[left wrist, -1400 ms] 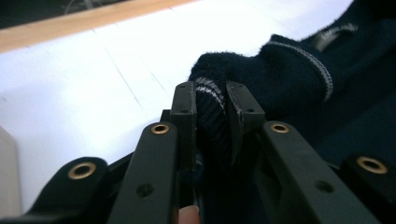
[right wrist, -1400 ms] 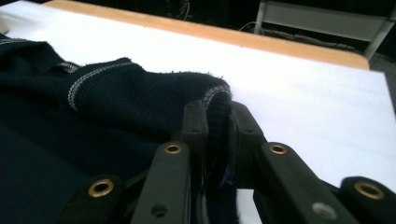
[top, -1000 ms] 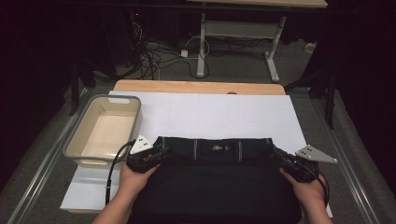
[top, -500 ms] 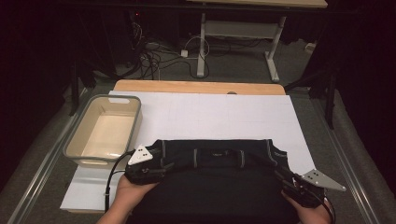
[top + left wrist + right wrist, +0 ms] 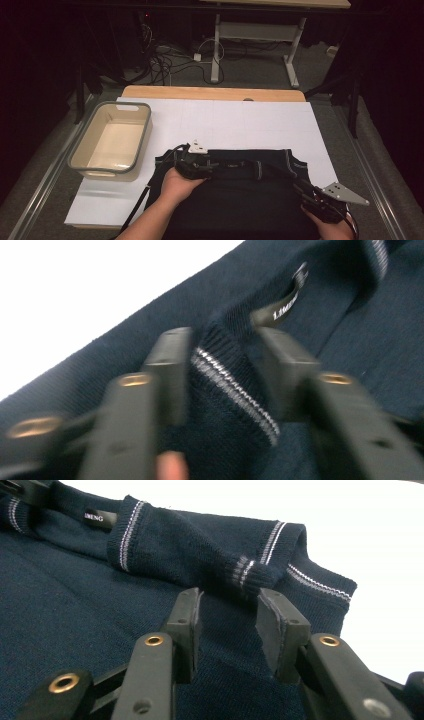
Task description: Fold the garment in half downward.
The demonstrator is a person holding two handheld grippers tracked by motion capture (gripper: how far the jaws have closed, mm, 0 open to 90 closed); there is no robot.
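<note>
Dark navy knit sweater with striped cuffs (image 5: 240,195) is laid flat at the white worktop's near edge for folding. Left gripper (image 5: 225,365), jaws just closing, straddles the collar rib without pinching it; right gripper (image 5: 227,625) is held part-open, empty, above the folded sleeve.

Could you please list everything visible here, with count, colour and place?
sweater: one, dark navy with pale stripes, near edge of sheet
label: one, black, inside the collar
sheet: one, white, covering the table
tub: one, cream with grey rim, left of sweater
table: one, wooden, far edge showing past the sheet
desk: one, pale top, behind
cables: a tangle, on the floor behind
left gripper: one, black, jaws astride the striped collar, closing lately
right gripper: one, black, jaws open over sweater's right side
</note>
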